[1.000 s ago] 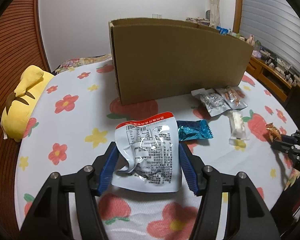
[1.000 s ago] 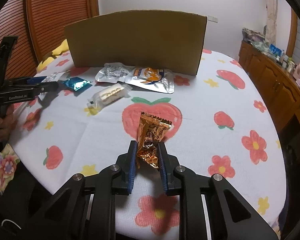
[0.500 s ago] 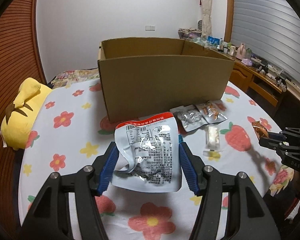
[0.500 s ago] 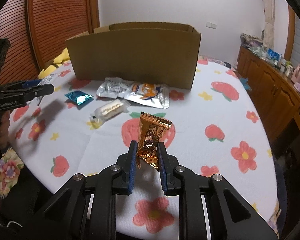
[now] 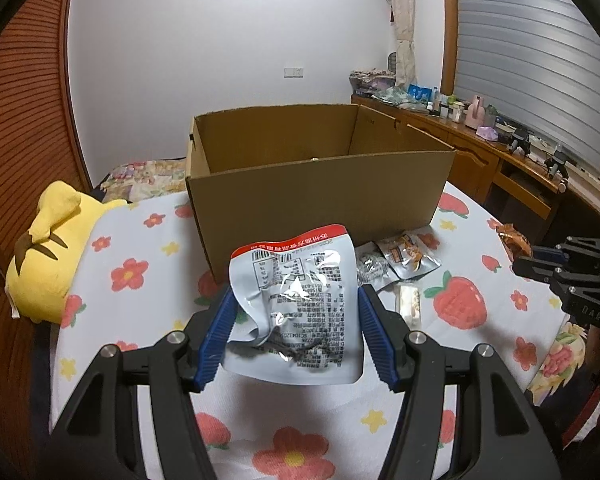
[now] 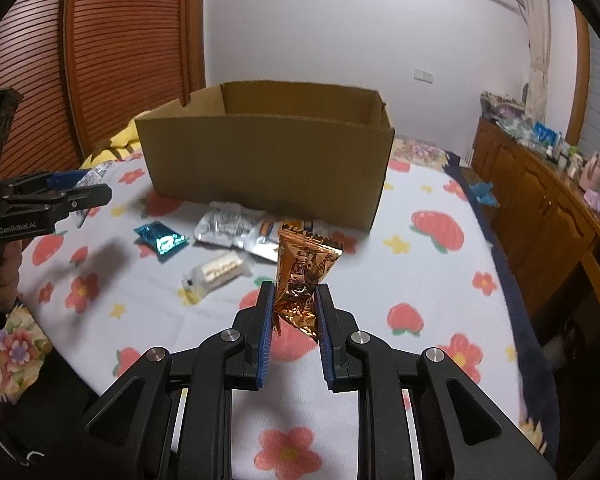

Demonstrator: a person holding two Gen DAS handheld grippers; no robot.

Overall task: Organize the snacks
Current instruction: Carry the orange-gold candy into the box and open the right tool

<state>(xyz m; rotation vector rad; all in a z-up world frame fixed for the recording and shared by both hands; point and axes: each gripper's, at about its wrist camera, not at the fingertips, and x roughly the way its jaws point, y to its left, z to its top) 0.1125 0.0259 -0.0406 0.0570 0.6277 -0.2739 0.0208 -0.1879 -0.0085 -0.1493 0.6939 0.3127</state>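
My left gripper (image 5: 296, 300) is shut on a silver pouch with a red top edge (image 5: 296, 304), held above the flowered tablecloth (image 5: 140, 272) in front of the open cardboard box (image 5: 320, 196). My right gripper (image 6: 294, 294) is shut on an orange foil snack packet (image 6: 304, 276), also lifted off the table. The same box (image 6: 268, 160) stands behind it. On the cloth before the box lie a teal wrapper (image 6: 162, 239), a clear-wrapped white bar (image 6: 216, 274) and two silver pouches (image 6: 228, 226). Each gripper shows at the edge of the other's view: the right gripper (image 5: 540, 258), the left gripper (image 6: 80, 194).
A yellow plush toy (image 5: 52, 256) lies at the table's left edge. A wooden sideboard (image 6: 540, 208) with small items runs along the right wall. A hand (image 6: 4, 276) holds the left gripper's handle. The box's inside is mostly hidden by its front wall.
Both grippers have risen with their packets, so the box's open top and inner walls now show. The snacks on the cloth have stayed put.
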